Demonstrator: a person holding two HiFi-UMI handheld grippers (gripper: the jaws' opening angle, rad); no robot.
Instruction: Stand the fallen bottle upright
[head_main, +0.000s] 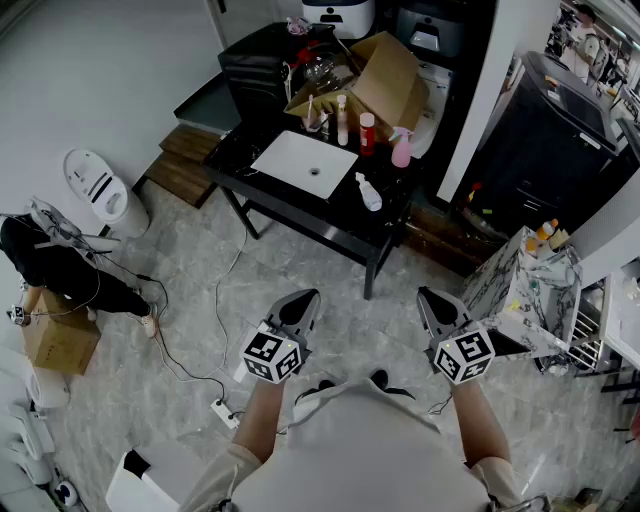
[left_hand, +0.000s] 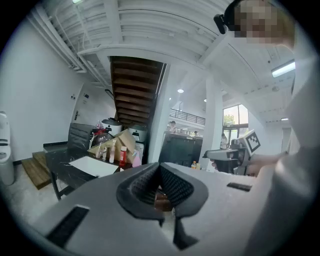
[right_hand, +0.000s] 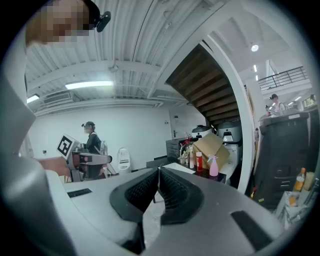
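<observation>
The fallen bottle (head_main: 368, 192), white, lies on its side near the right end of the black table (head_main: 300, 212), far ahead of both grippers. Beside it stand a red bottle (head_main: 367, 133), a pink spray bottle (head_main: 402, 147) and a slim white bottle (head_main: 342, 120). A white sheet (head_main: 304, 164) covers the table's middle. My left gripper (head_main: 305, 300) and right gripper (head_main: 430, 297) hover over the floor in front of the table, both shut and empty. The left gripper view (left_hand: 160, 167) and the right gripper view (right_hand: 158, 170) show the jaws closed. I cannot make out the fallen bottle in either gripper view.
An open cardboard box (head_main: 385, 75) sits at the table's back. A marble-patterned cabinet (head_main: 520, 290) stands to the right. A power strip with cables (head_main: 222, 410) lies on the floor to the left, near another box (head_main: 60, 335). A person (right_hand: 91, 140) stands far behind.
</observation>
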